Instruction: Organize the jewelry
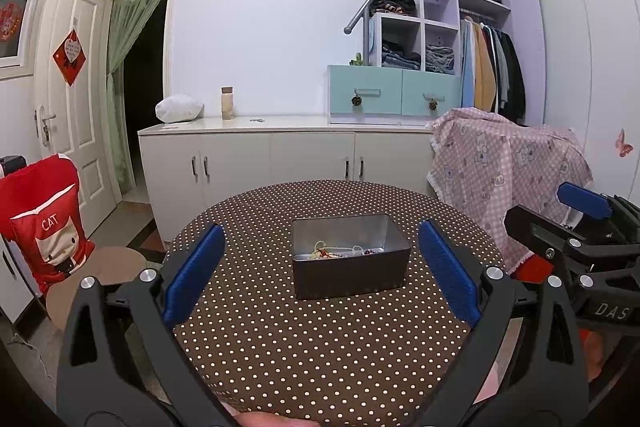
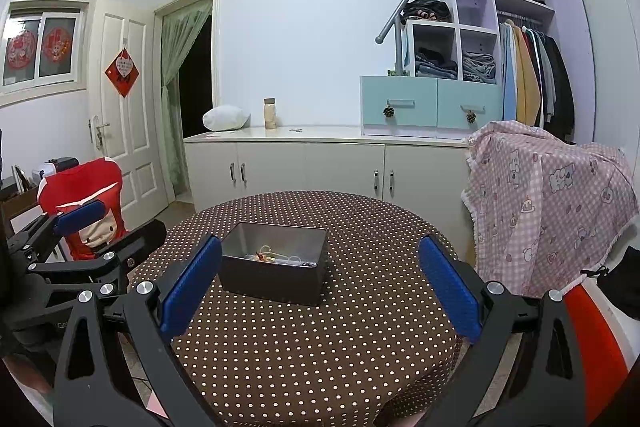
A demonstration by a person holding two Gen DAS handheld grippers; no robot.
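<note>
A dark metal tin stands open on the round table with the brown polka-dot cloth. Jewelry lies tangled on its bottom: beads, cords and small pieces. In the right wrist view the same tin sits left of centre, jewelry inside. My left gripper is open, blue pads held above the table on the near side of the tin, nothing between them. My right gripper is also open and holds nothing. Each gripper shows at the edge of the other's view.
A chair with a red cat-print cover stands left of the table. A chair draped in a pink checked cloth stands at the right. A low white cabinet runs along the far wall, with shelves and hanging clothes beyond.
</note>
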